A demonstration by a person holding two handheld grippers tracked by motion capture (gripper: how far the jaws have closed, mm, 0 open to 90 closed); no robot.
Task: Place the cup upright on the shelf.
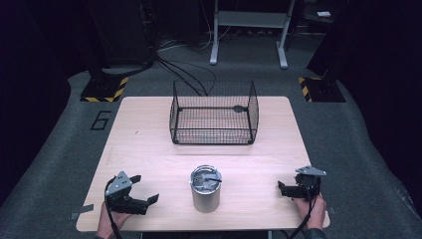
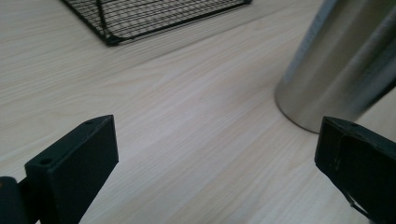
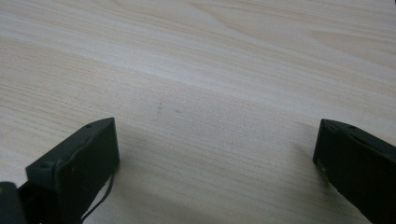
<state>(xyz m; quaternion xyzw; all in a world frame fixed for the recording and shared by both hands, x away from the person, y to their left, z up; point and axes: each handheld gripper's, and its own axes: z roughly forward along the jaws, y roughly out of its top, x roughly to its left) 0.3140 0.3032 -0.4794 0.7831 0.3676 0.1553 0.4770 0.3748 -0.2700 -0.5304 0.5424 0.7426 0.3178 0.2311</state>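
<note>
Grippers (image 1: 144,189) (image 1: 284,188), one tumbler (image 1: 205,189), one basket (image 1: 214,113).

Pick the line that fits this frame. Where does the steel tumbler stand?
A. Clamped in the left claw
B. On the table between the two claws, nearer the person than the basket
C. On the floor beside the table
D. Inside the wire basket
B: the high view shows the steel tumbler upright on the table, between the left claw and right claw, with the wire basket standing apart beyond it.
</note>
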